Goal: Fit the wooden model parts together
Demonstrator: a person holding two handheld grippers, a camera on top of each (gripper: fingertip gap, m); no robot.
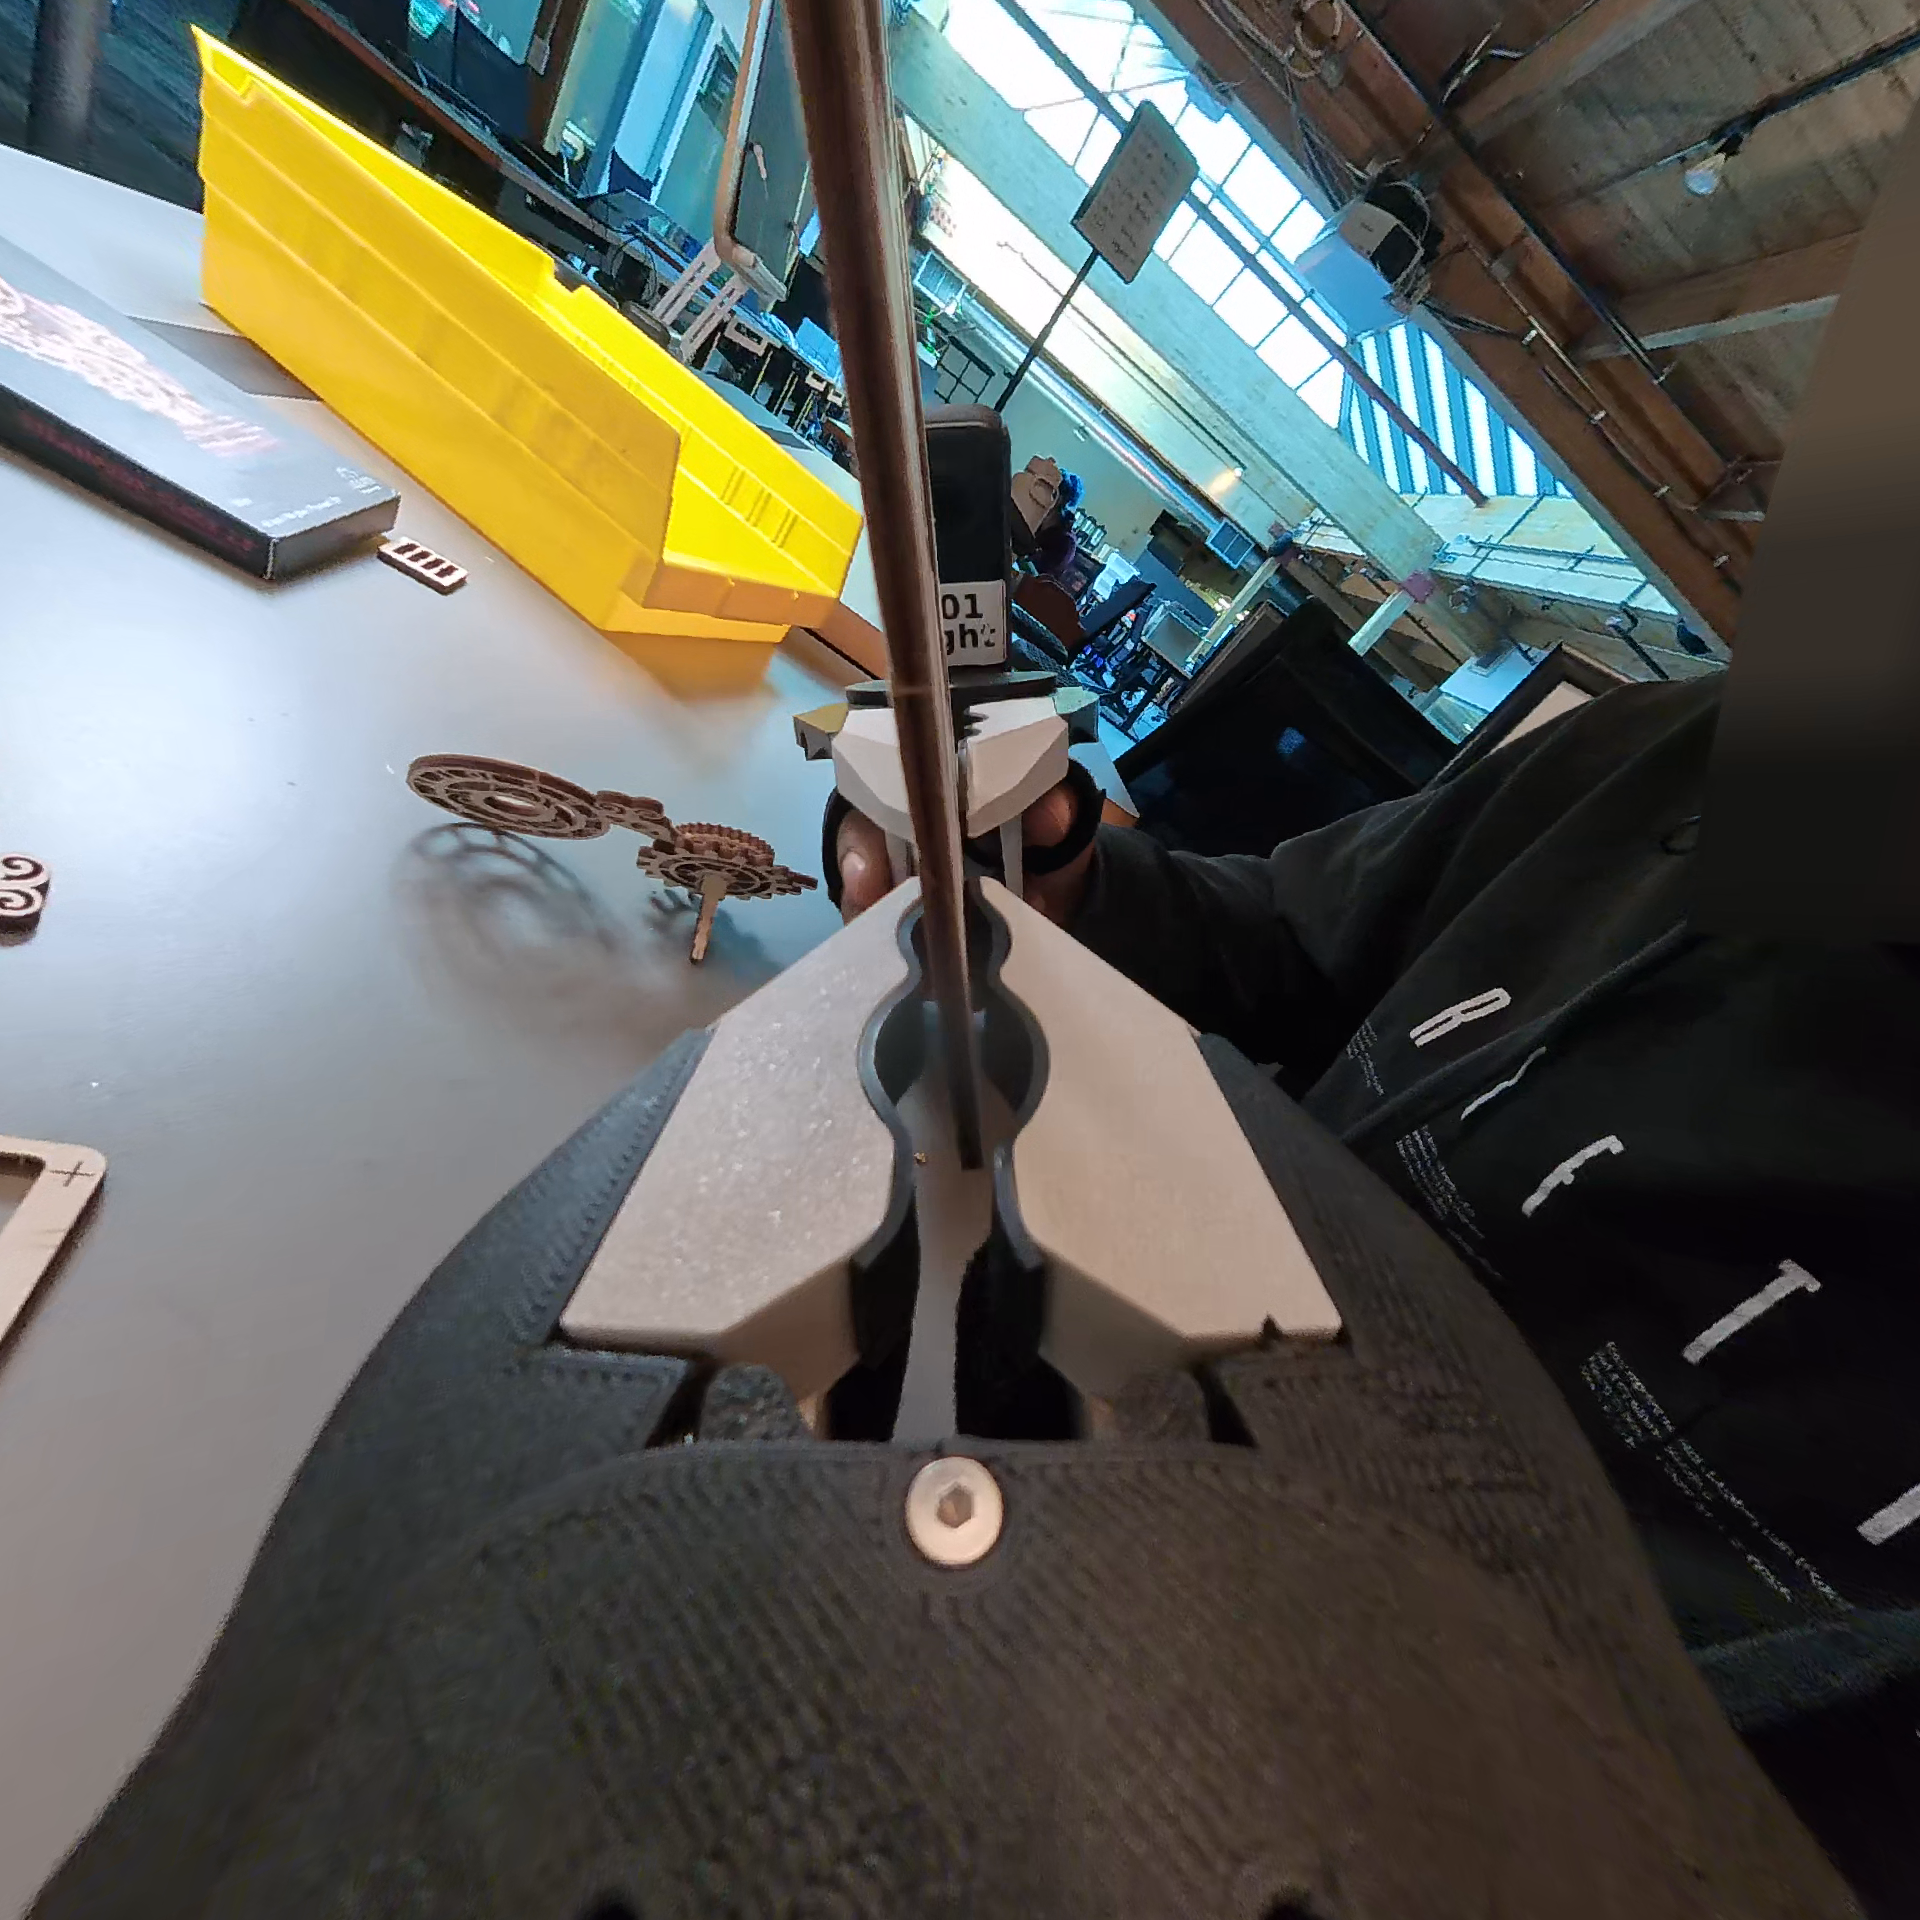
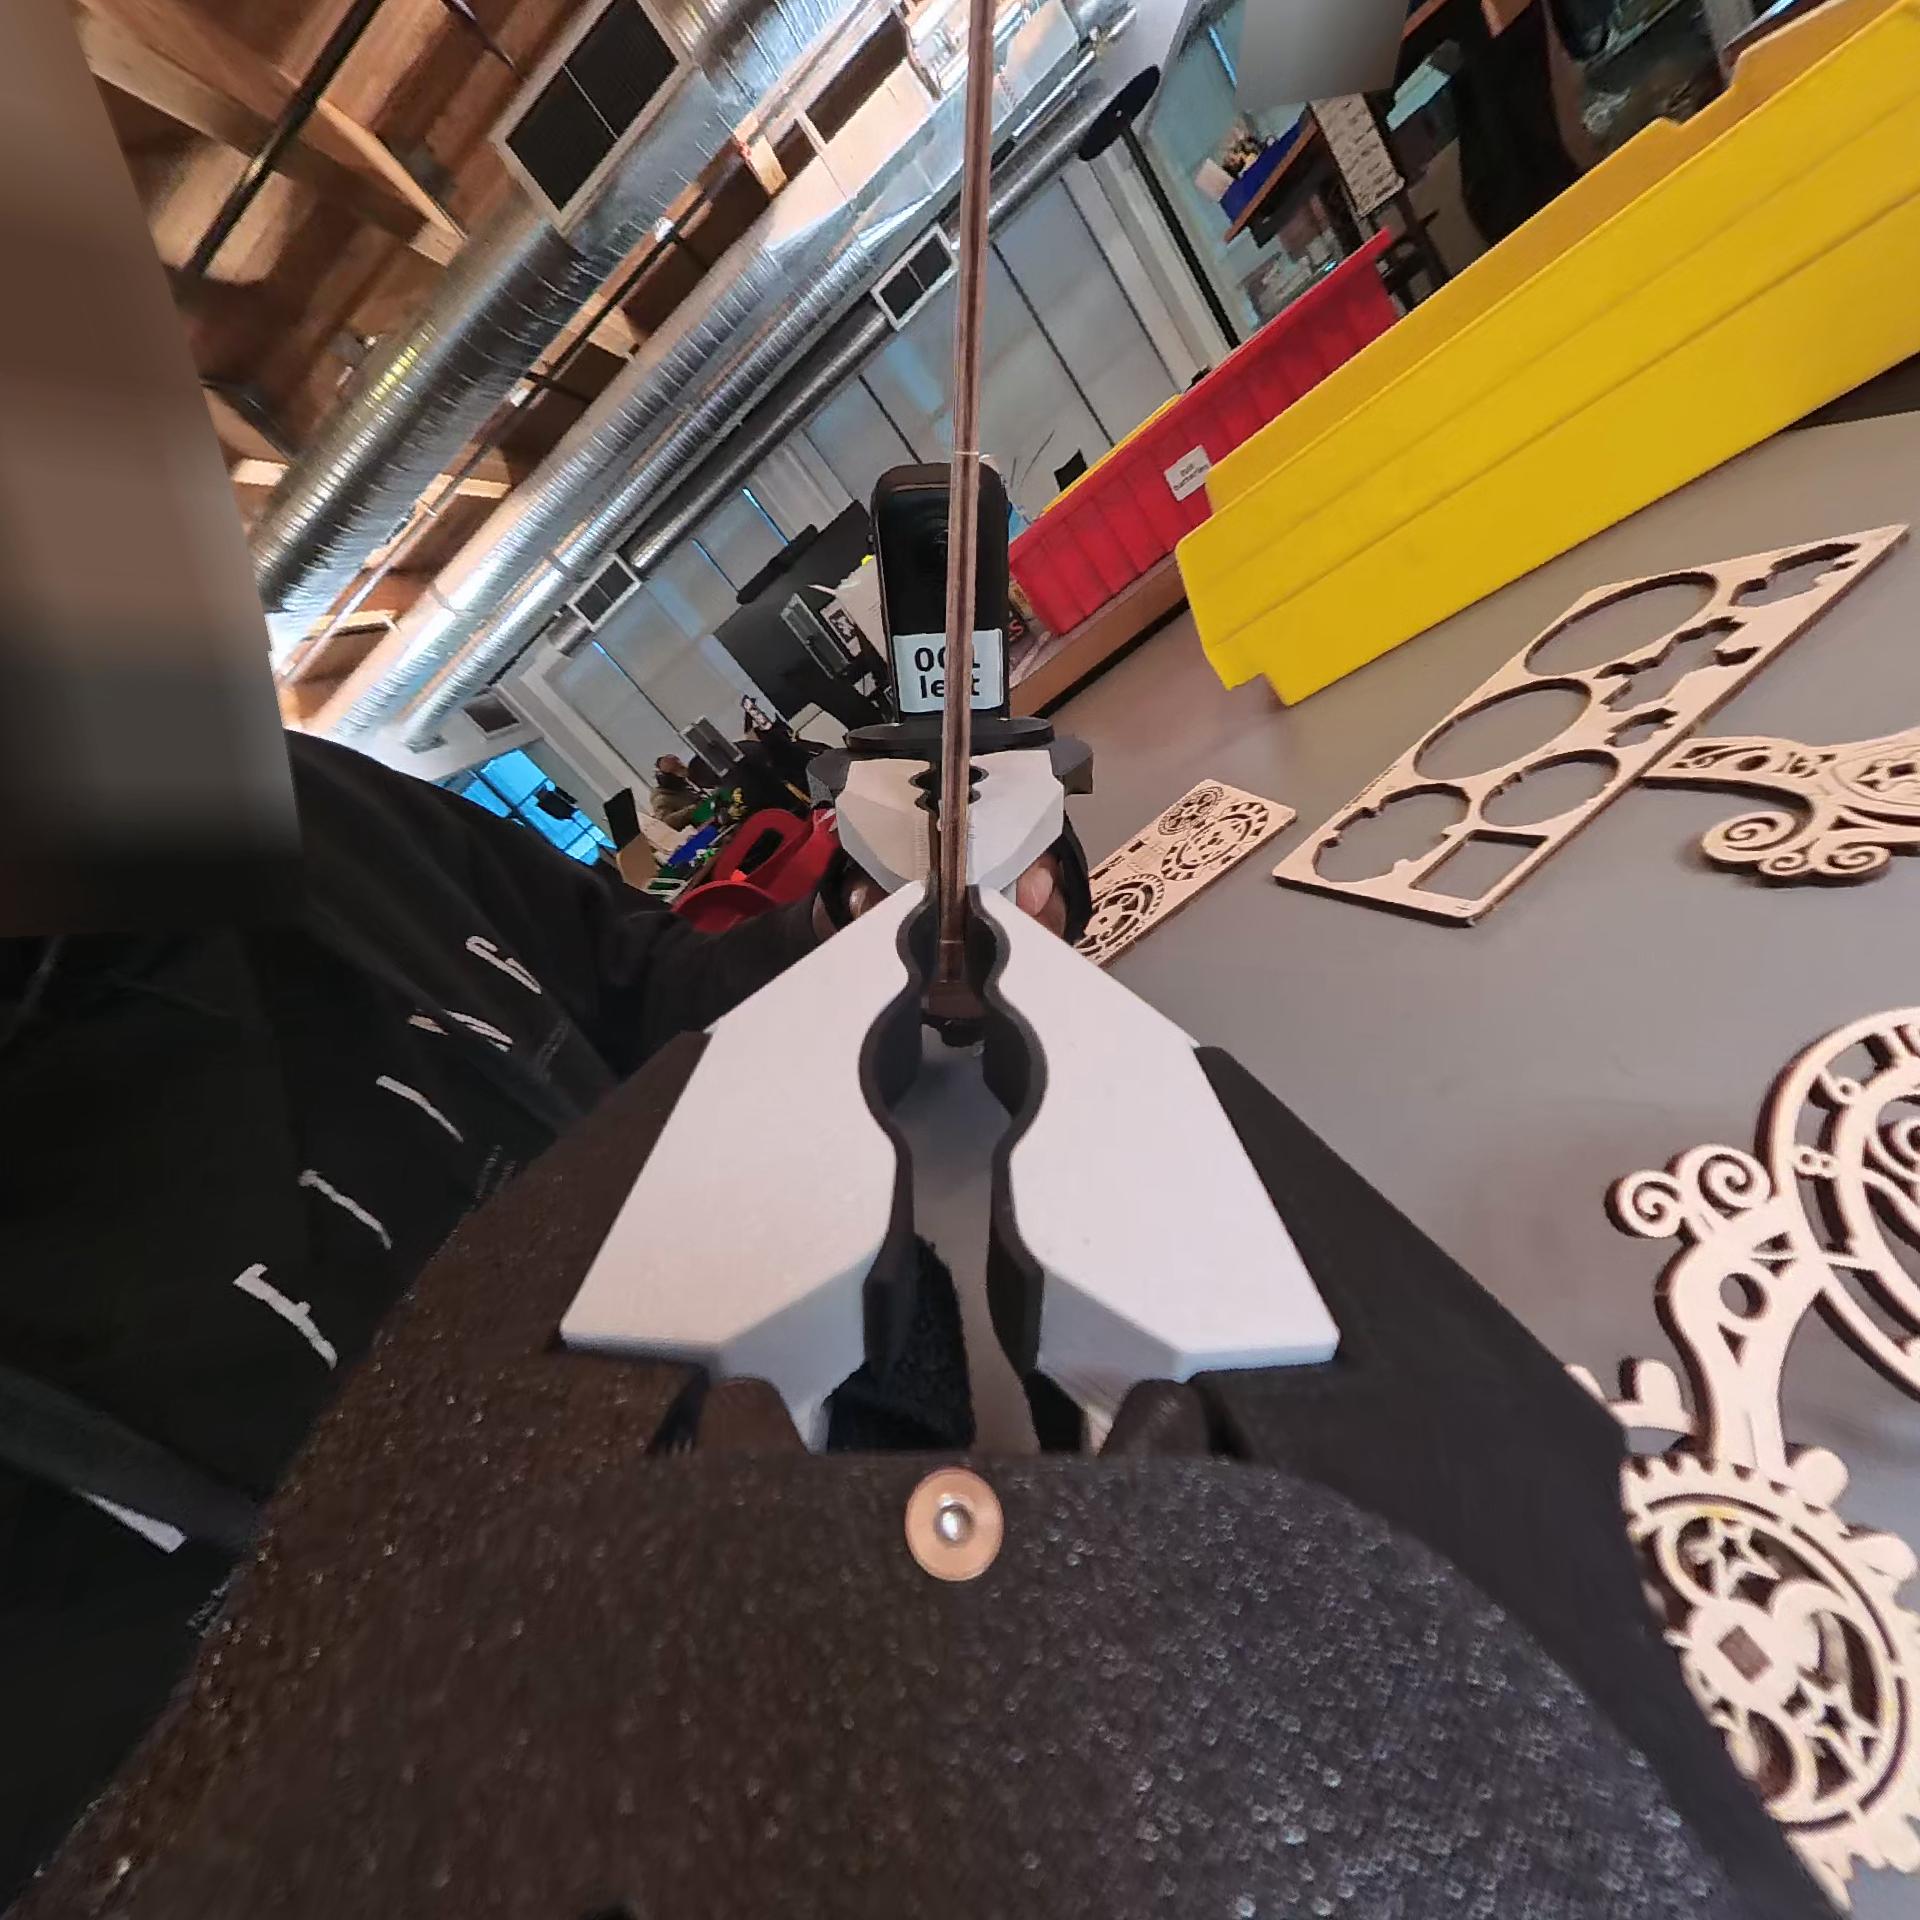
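edge-on wooden sheet (image 1: 914, 727) stands between my two claws, its long axis rising upward out of frame. left claw (image 1: 961, 1039) is clamped on one edge, right claw (image 2: 951, 977) on the opposite, facing each other. other parts lie below on the tabletop (image 1: 312, 779).

A large workshop hall opens ahead of the grippers. Overhead run wooden ceiling beams (image 2: 343, 135) and silver ventilation ducts (image 2: 499, 343). A long band of bright windows (image 1: 1226, 260) lets daylight in beyond the left gripper's tips. Below lies a grey table (image 1: 260, 727), with a yellow bin (image 1: 499, 395) at its far edge and a red bin (image 2: 1195, 488) farther off.
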